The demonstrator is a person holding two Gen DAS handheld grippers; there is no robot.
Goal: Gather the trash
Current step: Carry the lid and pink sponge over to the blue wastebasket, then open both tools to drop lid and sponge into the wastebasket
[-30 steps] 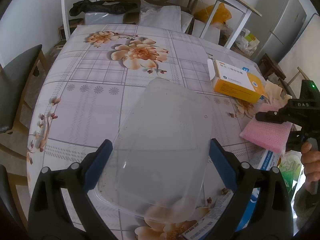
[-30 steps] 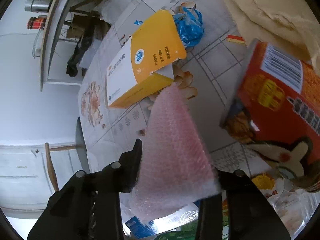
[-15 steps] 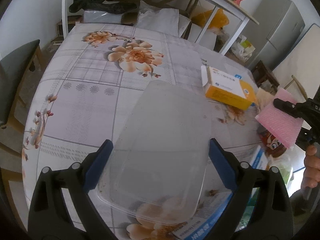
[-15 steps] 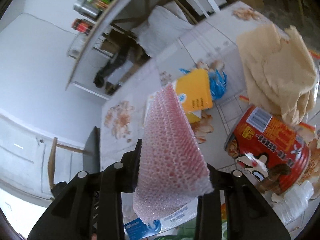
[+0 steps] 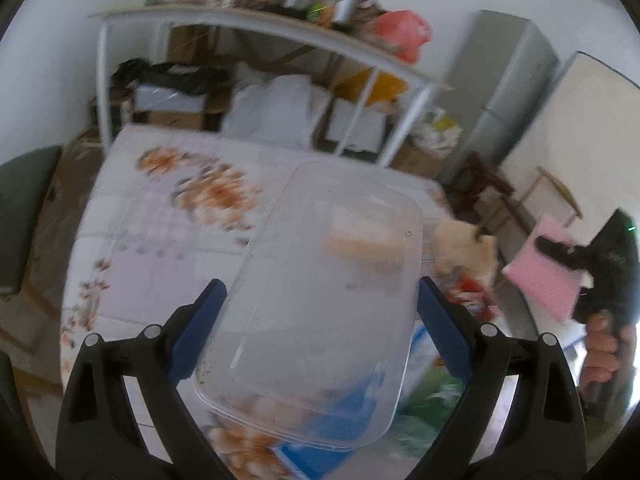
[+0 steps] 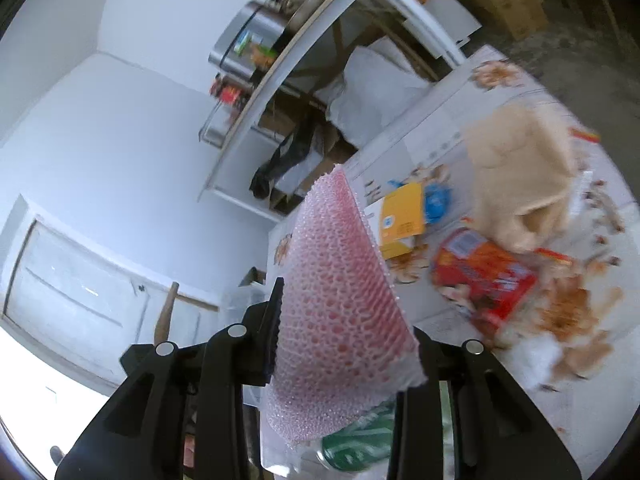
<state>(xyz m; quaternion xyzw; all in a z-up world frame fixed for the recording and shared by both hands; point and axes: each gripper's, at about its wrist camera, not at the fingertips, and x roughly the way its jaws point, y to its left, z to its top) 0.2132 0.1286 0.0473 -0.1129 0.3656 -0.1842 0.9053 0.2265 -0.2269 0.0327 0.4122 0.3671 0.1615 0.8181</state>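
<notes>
A clear plastic container lid (image 5: 320, 292) is clamped between the blue pads of my left gripper (image 5: 318, 312) and hangs tilted above the flowered table (image 5: 168, 232). My right gripper (image 6: 344, 320) is shut on a pink bubble-wrap sheet (image 6: 340, 304) that stands up between its black fingers, lifted off the table. In the left wrist view the same pink bubble-wrap sheet (image 5: 544, 276) shows at the right edge in the right gripper (image 5: 560, 256), with a hand (image 5: 604, 352) on its handle.
On the table lie a yellow box (image 6: 402, 216), a blue crumpled wrapper (image 6: 438, 200), a red snack can (image 6: 484, 276) on its side, tan paper (image 6: 520, 168) and food stains (image 6: 572, 308). A white shelf frame (image 5: 260, 36) and a grey fridge (image 5: 508, 92) stand behind.
Both grippers have risen from the table with their loads. The lid is higher and the view tips up toward the shelf. The pink sheet has lifted away from the yellow box and can.
</notes>
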